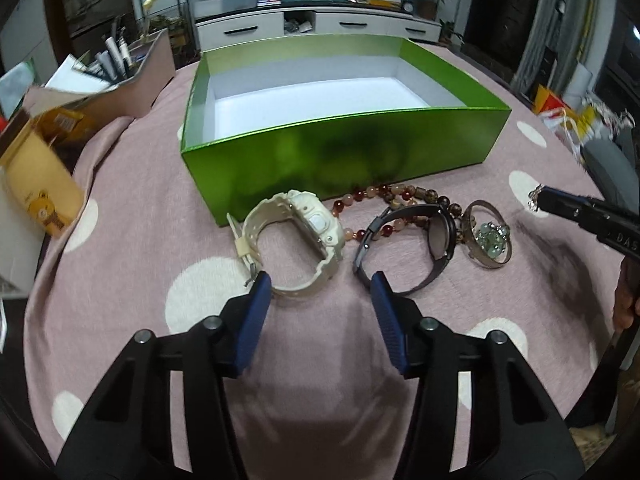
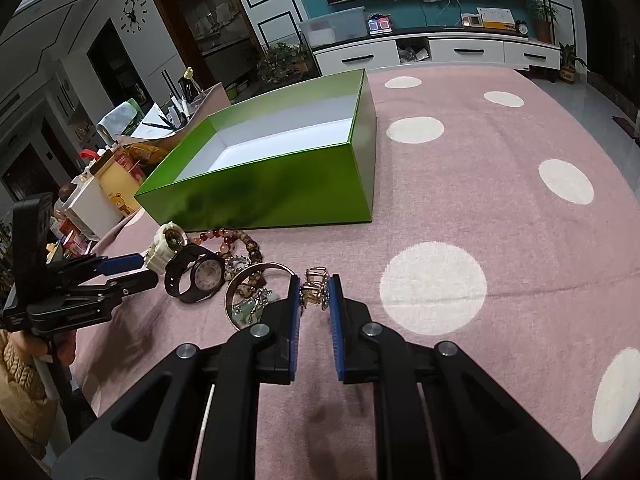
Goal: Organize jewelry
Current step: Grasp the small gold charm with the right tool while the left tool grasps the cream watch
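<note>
An open green box with a white inside stands on the pink dotted cloth; it also shows in the right wrist view. In front of it lie a cream watch, a black watch, a beaded bracelet and a bangle with green beads. My left gripper is open, its fingers just short of the two watches. My right gripper is shut on a small gold and silver jewelry piece, held to the right of the bangle.
A cardboard organiser with pens and a yellow bear-print box stand at the table's left. Bags and clutter lie at the right edge. A white TV cabinet stands beyond the table.
</note>
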A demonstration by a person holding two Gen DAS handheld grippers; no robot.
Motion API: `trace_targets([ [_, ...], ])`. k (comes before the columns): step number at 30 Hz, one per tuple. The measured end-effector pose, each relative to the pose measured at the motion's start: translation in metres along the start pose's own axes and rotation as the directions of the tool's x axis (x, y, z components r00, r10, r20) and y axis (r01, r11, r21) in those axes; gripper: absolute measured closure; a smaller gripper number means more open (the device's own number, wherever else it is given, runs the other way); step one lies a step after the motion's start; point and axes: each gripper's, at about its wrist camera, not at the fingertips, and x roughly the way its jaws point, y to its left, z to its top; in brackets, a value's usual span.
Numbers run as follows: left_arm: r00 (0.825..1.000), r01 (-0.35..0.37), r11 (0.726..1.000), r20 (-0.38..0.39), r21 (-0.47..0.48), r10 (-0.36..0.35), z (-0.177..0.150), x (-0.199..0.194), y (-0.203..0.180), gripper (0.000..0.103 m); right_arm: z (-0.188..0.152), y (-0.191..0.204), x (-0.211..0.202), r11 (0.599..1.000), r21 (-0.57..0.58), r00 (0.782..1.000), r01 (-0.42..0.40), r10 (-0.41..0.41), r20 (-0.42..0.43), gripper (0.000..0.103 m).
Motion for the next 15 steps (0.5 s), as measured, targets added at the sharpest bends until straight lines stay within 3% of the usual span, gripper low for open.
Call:
trace_targets([
  [4,1.000,-0.025,0.997,-0.015,0.067,0.026,0.008,0.003,-0.001,0.064,-0.001,0.001,0.000,1.000,0.003,1.000,-0.002,0.002,0.000,0.089],
  [7,1.000,-0.023,0.994,-0.001,0.107,0.024,0.014,-0.002,-0.003,0.064,-0.002,0.001,0.000,1.000,0.004,1.000,-0.004,0.004,-0.003,0.089],
  [12,0.998,-0.011,0.984,-0.054,0.179,0.021,0.014,0.009,-0.012,0.064,-0.002,0.002,-0.001,1.000,0.006,1.000,-0.005,0.005,-0.001,0.089],
  [15,0.998,0.021,0.986,-0.062,0.165,-0.011,0.014,0.009,-0.007,0.067,-0.003,0.004,-0.003,1.000,0.001,1.000,-0.006,0.006,0.001,0.089],
])
